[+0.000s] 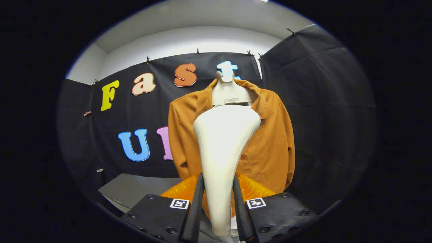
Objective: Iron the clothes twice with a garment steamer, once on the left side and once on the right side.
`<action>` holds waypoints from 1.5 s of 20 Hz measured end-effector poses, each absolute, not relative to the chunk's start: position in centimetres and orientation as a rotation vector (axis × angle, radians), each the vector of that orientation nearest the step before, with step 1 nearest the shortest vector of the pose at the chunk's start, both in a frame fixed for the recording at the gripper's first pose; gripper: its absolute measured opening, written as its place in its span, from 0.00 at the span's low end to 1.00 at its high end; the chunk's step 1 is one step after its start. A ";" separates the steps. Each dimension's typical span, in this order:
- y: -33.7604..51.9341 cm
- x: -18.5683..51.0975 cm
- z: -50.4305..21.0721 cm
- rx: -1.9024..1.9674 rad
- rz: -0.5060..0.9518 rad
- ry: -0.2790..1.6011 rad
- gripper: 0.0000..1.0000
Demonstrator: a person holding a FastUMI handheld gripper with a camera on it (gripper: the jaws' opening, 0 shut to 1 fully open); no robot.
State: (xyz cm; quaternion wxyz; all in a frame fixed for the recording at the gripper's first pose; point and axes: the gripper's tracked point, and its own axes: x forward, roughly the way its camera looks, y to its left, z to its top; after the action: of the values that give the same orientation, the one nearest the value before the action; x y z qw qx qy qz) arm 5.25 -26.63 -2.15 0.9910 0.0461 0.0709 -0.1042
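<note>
While the gripper (218,216) sits low in its own view, both fingers (194,212) are closed in on the white garment steamer (222,148), one pressing each side of its narrow handle. Gap between fingers is just the handle's width, nothing else in the grasp. Handle runs up from between the fingers and widens into a broad rounded head, which stands upright ahead of the fingers.

Steamer head overlaps the middle of the orange shirt (270,141), covering most of the button line; cannot tell if the head touches the cloth or is just in front of it. Shirt hangs front-facing on a white hanger (229,91), collar open, both sleeves hanging down at the sides. One button shows just beside the head's right edge. Left half of the shirt shows as a narrower strip beside the steamer, right half shows wider.

Orange translucent part (251,189) sits just behind the fingers on both sides of the handle, low down; likely part of the steamer, cannot tell for sure.

Grey tabletop (135,189) lies beyond the left finger, below the shirt's left sleeve. Black cloth wall (320,101) behind the shirt and off to the right, clipped along its top edge. White wall (189,37) above the cloth.
</note>
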 end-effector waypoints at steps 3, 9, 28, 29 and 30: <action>-22.2 5.3 -1.0 0.071 -0.196 0.117 0.47; -14.7 4.1 0.7 0.050 -0.192 0.080 0.47; -0.6 -2.5 0.8 0.028 -0.152 0.048 0.47; -0.6 -2.6 1.0 0.028 -0.152 0.043 0.47; -0.4 -2.8 1.2 0.028 -0.150 0.040 0.47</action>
State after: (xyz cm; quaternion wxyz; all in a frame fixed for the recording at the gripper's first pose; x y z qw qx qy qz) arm -2.77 -0.37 1.18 0.9969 0.0142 0.0198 -0.0749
